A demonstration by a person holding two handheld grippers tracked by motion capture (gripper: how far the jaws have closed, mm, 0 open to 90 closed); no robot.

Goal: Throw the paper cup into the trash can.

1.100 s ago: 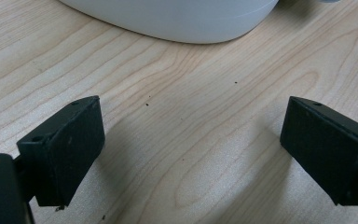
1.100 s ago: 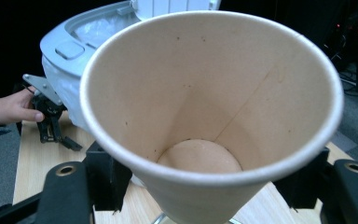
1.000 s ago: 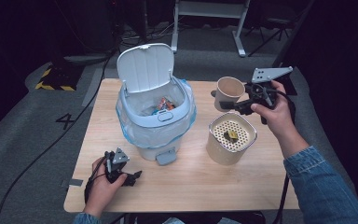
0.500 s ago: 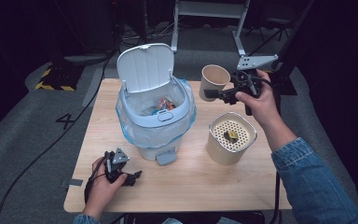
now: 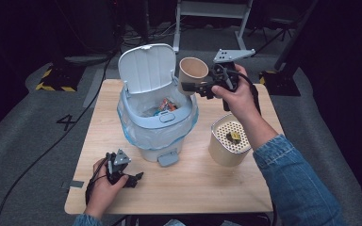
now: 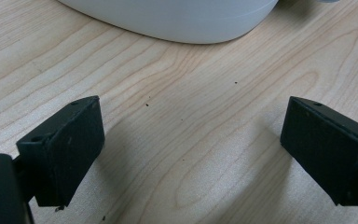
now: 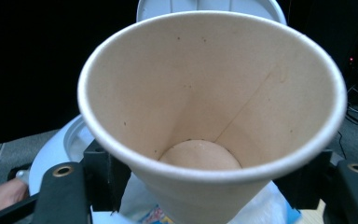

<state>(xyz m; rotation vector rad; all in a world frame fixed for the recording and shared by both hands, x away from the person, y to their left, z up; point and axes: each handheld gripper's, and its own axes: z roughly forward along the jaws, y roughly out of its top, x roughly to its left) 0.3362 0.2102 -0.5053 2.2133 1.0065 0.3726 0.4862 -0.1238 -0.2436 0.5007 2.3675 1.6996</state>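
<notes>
Near left on the table (image 5: 207, 188), left gripper (image 5: 134, 178) resting with jaws wide and empty; centre, open-lidded bin (image 5: 158, 122); just right of its far rim, paper cup (image 5: 192, 75) aloft, clamped in right gripper (image 5: 193, 87); near right, perforated canister (image 5: 229, 140).

A white "4" is marked on the grey floor (image 5: 67, 121) left of the table.

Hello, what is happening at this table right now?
A person holds a paper cup in the right tongs, lifted beside the open lid of the small bin, which is lined with a plastic bag and already has some rubbish inside. The cup looks empty. The left tongs rest open on the table.
</notes>
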